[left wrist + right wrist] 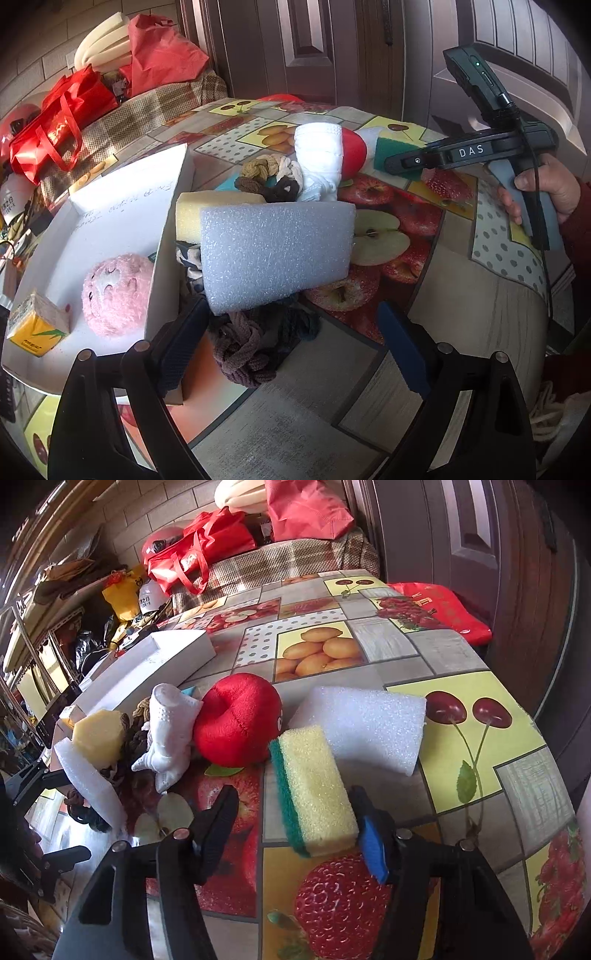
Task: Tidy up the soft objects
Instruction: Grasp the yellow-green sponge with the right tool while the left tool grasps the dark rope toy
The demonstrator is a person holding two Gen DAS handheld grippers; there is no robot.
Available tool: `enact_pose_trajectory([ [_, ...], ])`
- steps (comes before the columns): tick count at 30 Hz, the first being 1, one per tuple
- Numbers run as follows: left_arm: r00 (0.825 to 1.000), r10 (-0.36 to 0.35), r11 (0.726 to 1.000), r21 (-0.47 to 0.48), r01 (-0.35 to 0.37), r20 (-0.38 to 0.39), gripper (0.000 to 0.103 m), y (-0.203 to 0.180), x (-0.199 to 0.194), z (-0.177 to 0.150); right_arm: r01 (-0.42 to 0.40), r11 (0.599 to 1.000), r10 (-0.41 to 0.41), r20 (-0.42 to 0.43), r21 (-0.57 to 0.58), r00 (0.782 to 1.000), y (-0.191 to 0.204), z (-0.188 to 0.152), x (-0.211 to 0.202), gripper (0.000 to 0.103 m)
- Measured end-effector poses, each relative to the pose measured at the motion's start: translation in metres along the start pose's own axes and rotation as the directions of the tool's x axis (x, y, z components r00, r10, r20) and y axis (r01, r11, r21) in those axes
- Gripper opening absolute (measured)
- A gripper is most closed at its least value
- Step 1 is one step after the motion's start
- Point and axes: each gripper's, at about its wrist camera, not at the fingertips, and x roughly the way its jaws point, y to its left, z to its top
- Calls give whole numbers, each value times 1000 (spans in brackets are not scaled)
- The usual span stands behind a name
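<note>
Lettering "DAS" marks the right tongs (397, 162); handwriting inside the white box (122, 206) seems illegible; both tongs spread.

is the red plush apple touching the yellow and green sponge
Touching. The right wrist view shows the red plush apple pressed against the far corner of the yellow and green sponge, no gap.

I saw both wrist views lit by soft daylight, brightest on the white box (122, 221), whose floor nearly washed out. Fisheye bending curved the table (461, 709) edge and blackened every corner. Beyond the box, shelves lay dim; focus stayed fairly sharp, slightly grainy.
</note>
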Motion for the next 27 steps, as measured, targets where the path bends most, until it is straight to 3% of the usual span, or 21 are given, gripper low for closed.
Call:
enact_pose_trajectory([
  [2, 999, -40, 999, -9, 40, -19, 93, -3, 6, 3, -10, 1000, 10, -12, -3, 1000, 2, 1, 2, 55],
  [5, 994, -106, 994, -25, 106, -7, 93, -7, 7, 8, -18, 1000, 17, -13, -11, 1000, 7, 4, 3, 55],
  [8, 997, -72, 996, -60, 72, 6, 93, -1, 3, 10, -20, 1000, 19, -20, -21, 1000, 11, 6, 5, 50],
  [11, 998, -51, 995, -89, 48, -35, 93, 6, 5, 4, -28, 999, 27, -34, -17, 999, 10, 7, 7, 45],
  [15, 996, -14, 1000, -16, 12, -91, 93, -4, 12, -1, -28, 999, 27, -39, -25, 999, 12, 7, 8, 41],
  [16, 995, -1, 1000, 3, 1, -104, 91, -7, 14, -2, -26, 999, 25, -41, -27, 999, 12, 6, 8, 30],
  [18, 995, 14, 1000, 24, -12, -100, 78, -8, 13, -3, -33, 999, 32, -39, -28, 999, 13, 6, 8, 27],
  [20, 996, 47, 998, 36, -44, -82, 40, -5, 10, -6, -33, 999, 32, -19, -33, 999, 14, 5, 4, 27],
  [22, 998, 38, 999, 19, -37, -58, 33, -1, 4, -8, -22, 999, 23, 14, -37, 1000, 15, 5, -3, 27],
  [27, 1000, 24, 1000, 13, -24, -3, 32, -1, -7, -9, -13, 1000, 14, 64, -18, 998, 12, 5, -10, 27],
])
